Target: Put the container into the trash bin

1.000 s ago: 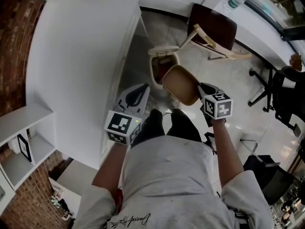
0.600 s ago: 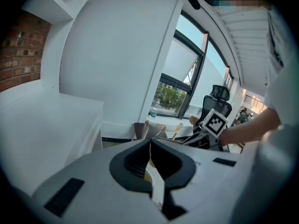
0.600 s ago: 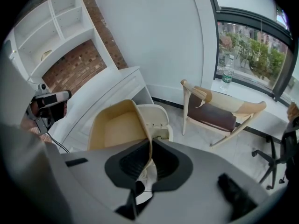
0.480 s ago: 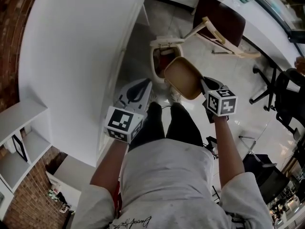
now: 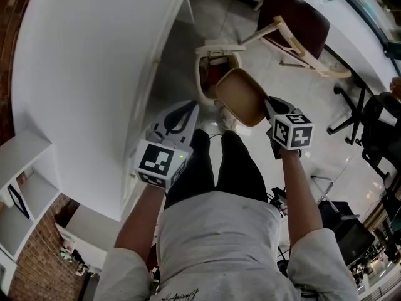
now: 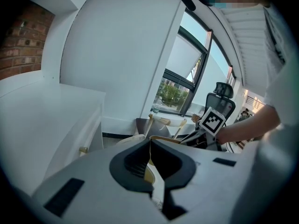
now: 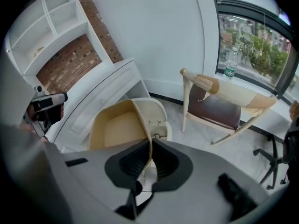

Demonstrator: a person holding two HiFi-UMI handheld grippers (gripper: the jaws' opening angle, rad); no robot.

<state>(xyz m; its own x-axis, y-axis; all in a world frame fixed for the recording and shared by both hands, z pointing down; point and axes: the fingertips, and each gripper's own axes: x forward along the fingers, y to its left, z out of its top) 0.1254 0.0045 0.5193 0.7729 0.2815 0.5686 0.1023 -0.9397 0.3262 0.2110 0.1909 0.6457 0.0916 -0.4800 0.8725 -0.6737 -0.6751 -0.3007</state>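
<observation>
1 container (image 5: 241,96): tan, shallow and empty, tipped up on its edge and held in the air; from the head view its far edge overlaps the near right rim of the trash bin (image 5: 212,60), and it isn't inside the bin.
Right gripper (image 5: 266,108): clenched on the container's rim; the right gripper view shows the thin tan wall pinched between the 2 jaws.
Left gripper (image 5: 190,107): jaws pressed together with nothing between them, held to the near left of the container, apart from it, just beside the worktop's edge.
Trash bin: cream, standing on the floor (image 5: 276,74) with its mouth open and something dark inside; it lies on the far side of the container, between the worktop on the left and the chair on the right.
Worktop (image 5: 81,74): white, filling the left side.
Chair (image 5: 294,21): pale wooden frame with a dark seat, far right.
Person (image 5: 219,243): grey shirt and dark trousers, 1 gripper in each hand.
</observation>
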